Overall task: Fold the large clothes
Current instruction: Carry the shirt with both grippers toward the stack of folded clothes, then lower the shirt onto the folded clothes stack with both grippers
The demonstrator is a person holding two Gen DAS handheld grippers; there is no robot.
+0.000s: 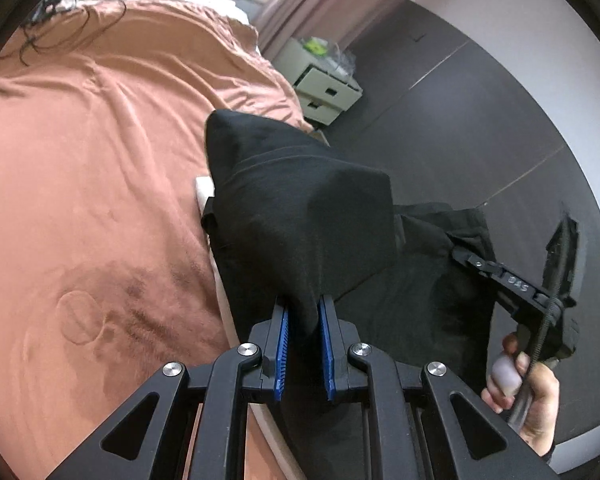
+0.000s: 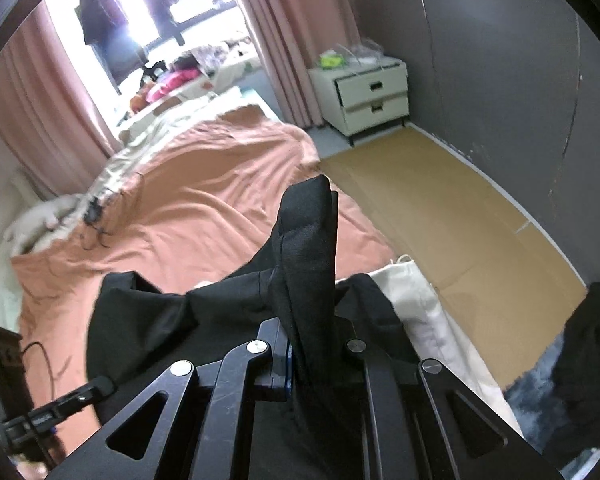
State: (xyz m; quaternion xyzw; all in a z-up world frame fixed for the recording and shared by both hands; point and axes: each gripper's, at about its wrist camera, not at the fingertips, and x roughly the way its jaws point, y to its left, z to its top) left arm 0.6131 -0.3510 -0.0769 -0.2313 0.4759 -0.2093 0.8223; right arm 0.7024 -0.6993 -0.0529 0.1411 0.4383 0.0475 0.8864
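A large black garment [image 1: 300, 216] hangs over the bed's edge, held up by both grippers. My left gripper [image 1: 305, 316] is shut on a bunched fold of it between its blue pads [image 1: 282, 344]. My right gripper [image 2: 304, 344] is shut on another fold of the black garment [image 2: 308, 248], which stands up in a peak above its jaws. The right gripper also shows in the left wrist view [image 1: 500, 276], at the right, clamped on the cloth's far edge. The left gripper's body shows in the right wrist view [image 2: 56, 408] at lower left.
The bed carries an orange sheet [image 1: 100, 160] with a black cable [image 1: 60, 28] near the pillows. A white nightstand [image 2: 372, 96] stands by the pink curtain [image 2: 292, 40]. Flat cardboard [image 2: 440, 216] lies on the floor beside the bed. A white cloth [image 2: 420, 304] hangs at the bed's edge.
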